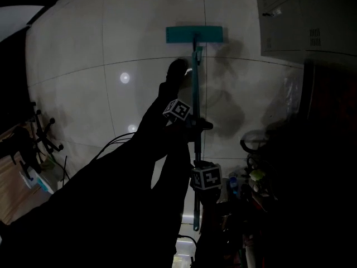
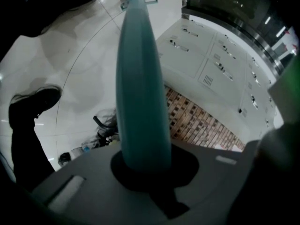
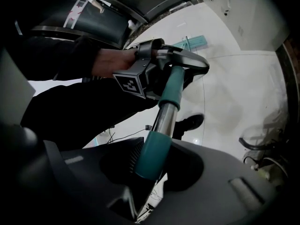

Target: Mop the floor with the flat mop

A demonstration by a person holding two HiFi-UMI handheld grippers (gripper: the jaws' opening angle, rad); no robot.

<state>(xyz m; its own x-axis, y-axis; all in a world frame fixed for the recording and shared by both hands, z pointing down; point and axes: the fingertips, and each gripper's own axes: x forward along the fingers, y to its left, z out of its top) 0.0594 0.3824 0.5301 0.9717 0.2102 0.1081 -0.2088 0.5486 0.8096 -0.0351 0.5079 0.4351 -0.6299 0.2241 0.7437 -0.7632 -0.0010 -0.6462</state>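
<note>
The flat mop's teal head (image 1: 194,34) sat flat on the pale tiled floor (image 1: 111,49), out ahead near the white cabinets (image 1: 301,21), with its handle (image 1: 196,144) running straight back toward the person. Left gripper (image 2: 143,172) was clamped round the teal pole further down toward the head. Right gripper (image 3: 150,170) gripped the teal sleeve closer to the handle's top end, so both were on the same stick.

Left claw (image 2: 146,167) clamped round teal mop handle (image 2: 140,88).
</note>
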